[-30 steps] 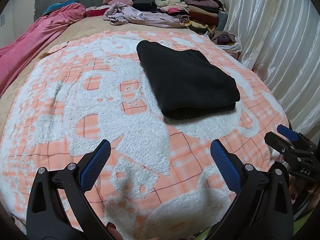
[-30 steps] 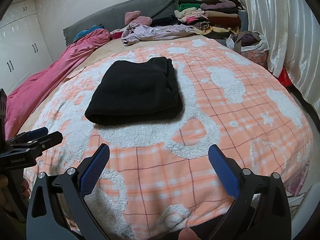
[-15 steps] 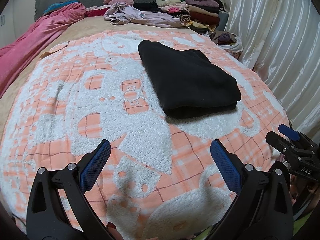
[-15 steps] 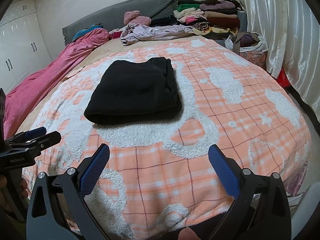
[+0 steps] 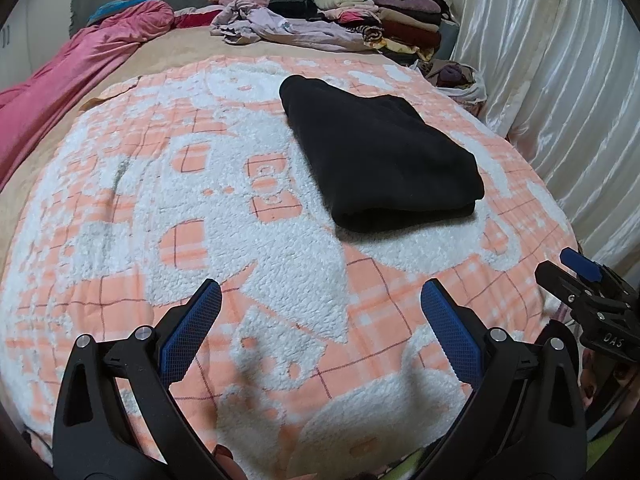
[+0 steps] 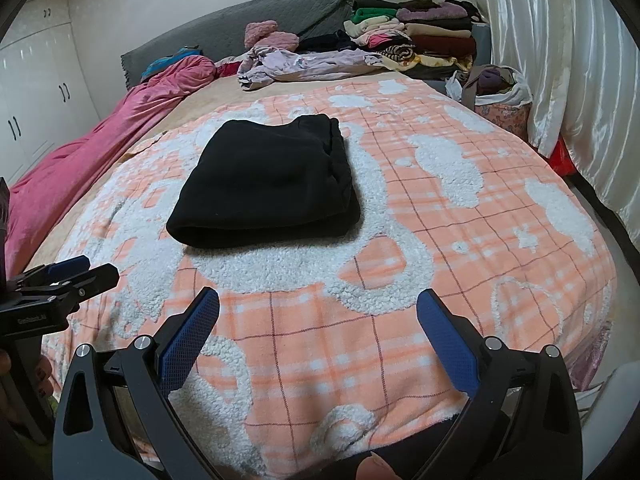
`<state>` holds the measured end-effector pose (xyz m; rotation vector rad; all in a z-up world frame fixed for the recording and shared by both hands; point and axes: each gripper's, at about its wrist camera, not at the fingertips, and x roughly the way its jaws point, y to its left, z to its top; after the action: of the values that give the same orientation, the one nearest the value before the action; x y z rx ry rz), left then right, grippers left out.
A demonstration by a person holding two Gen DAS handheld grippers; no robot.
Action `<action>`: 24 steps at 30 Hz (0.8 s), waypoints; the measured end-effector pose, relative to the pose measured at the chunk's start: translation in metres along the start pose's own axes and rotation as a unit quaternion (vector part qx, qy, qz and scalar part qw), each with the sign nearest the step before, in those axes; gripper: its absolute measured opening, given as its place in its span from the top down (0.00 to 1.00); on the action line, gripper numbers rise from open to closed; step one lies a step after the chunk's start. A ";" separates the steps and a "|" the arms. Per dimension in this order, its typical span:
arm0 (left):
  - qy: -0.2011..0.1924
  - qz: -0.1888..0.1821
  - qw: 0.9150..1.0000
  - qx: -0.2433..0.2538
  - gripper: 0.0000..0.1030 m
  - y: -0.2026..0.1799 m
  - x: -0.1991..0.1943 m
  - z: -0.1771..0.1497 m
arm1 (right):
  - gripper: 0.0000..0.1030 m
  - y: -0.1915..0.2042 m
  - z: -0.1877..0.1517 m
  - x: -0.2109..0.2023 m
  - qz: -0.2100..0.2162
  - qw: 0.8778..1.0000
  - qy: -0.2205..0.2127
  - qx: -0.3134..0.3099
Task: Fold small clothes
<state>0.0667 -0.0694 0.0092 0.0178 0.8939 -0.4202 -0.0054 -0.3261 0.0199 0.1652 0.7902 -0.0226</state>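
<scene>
A folded black fleece garment [image 5: 380, 164] lies flat in a thick rectangle on the orange-and-white checked fluffy blanket [image 5: 248, 248] that covers the bed, nearer the blanket's far edge than the near one and clear of both side edges. The left gripper [image 5: 320, 312] hangs over the blanket's near edge with its blue-padded fingers spread wide and nothing between them. The right gripper [image 6: 318, 312] hangs beside it over the same near edge, likewise spread wide and empty. Neither touches the garment; both are well short of it. Past the blanket's far edge a crumpled lilac cloth [image 6: 304, 64] lies near the headboard, with a stack of folded clothes [image 6: 416, 40] at the far right corner and a pink quilt [image 6: 100, 152] along the left side.
</scene>
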 end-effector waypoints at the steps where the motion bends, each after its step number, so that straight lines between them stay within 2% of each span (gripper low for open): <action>1: 0.001 0.000 1.000 0.000 0.09 0.000 0.000 0.000 | 0.04 0.000 0.000 0.000 0.001 1.000 0.000 0.000; 14: 0.008 -0.005 1.000 0.010 0.09 0.004 -0.004 -0.001 | 0.04 -0.005 -0.002 -0.004 -0.008 1.000 -0.002 0.012; 17: 0.016 0.019 1.000 0.005 0.09 0.014 -0.002 0.000 | 0.04 -0.021 -0.005 -0.016 -0.037 0.998 -0.021 0.042; 21: 0.005 0.019 0.999 -0.044 0.09 0.055 -0.010 0.003 | 0.04 -0.066 -0.011 -0.039 -0.085 0.989 -0.048 0.112; 24: -0.017 0.074 0.995 -0.066 0.09 0.103 -0.025 0.008 | 0.04 -0.124 -0.026 -0.070 -0.149 0.970 -0.069 0.178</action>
<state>0.0959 0.0326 0.0167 -0.0448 0.8794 -0.2217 -0.0834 -0.4473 0.0345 0.3804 0.6615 -0.4576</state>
